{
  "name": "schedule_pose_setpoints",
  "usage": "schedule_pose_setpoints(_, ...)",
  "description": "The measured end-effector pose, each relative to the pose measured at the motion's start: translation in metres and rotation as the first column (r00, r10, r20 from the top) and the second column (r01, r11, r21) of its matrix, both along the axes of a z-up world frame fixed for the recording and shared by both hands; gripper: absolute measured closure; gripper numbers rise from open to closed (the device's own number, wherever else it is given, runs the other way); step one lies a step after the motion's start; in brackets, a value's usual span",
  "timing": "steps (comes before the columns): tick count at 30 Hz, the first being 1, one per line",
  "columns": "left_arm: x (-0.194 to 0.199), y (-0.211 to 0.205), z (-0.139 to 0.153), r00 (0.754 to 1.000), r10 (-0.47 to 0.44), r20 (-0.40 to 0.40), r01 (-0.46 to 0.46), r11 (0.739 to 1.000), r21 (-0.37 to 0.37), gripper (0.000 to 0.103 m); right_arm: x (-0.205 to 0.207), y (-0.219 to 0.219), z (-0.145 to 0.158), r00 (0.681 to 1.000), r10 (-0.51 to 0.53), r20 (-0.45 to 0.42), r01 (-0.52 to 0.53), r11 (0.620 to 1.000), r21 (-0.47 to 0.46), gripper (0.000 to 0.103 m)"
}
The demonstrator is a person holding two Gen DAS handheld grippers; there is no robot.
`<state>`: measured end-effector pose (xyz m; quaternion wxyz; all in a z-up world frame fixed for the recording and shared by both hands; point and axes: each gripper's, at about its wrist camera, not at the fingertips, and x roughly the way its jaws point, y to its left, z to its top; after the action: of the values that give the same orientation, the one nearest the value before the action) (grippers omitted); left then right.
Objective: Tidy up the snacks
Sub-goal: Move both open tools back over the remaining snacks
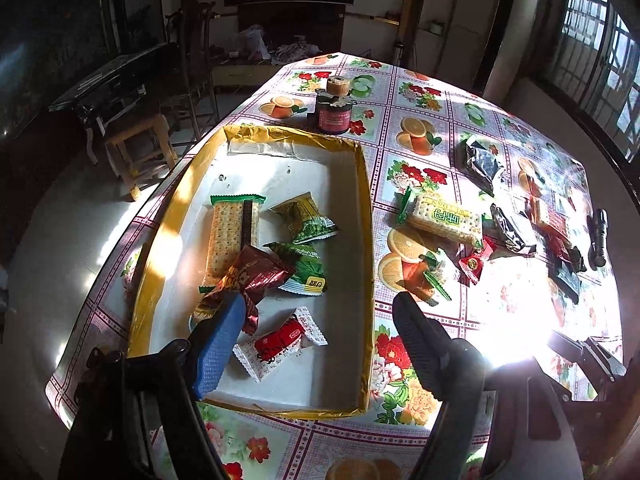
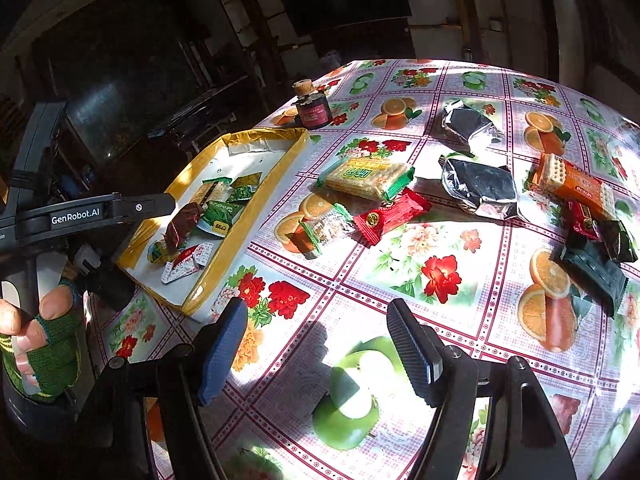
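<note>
Tablecloth (image 2: 448,240) w/ fruit print, sunlit; dim room; both tongs (image 1: 318,320) (image 2: 316,328) apart, empty.

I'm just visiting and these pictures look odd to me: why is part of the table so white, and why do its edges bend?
Left wrist view: sunlight washes out the tablecloth at lower right, while the room behind stays dark. Right wrist view: the right gripper throws a hard shadow on the cloth, and the silver packets glint. Both views: the fisheye lens bows the table's edges.
</note>
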<state>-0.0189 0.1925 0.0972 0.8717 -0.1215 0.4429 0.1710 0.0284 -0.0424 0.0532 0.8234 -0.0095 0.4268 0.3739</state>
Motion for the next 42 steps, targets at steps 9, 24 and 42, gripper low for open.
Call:
schedule_pose_setpoints(9,-0.001,-0.050,0.011,0.998,-0.052,0.022,0.050,0.996,0.072,0.021,-0.005,-0.054,0.007,0.993,-0.118,0.030,0.119,0.993,-0.004,0.019)
schedule_pose_setpoints(24,0.000,-0.088,0.013,0.994,-0.110,0.010,0.108,0.987,0.121,0.019,-0.004,-0.107,0.005,0.970,-0.243,0.027,0.244,0.970,-0.008,0.014)
schedule_pose_setpoints(42,0.016,-0.085,-0.008,0.991,-0.126,-0.044,0.129,0.990,0.055,0.018,0.010,-0.125,-0.010,0.955,-0.296,0.000,0.295,0.955,-0.015,0.013)
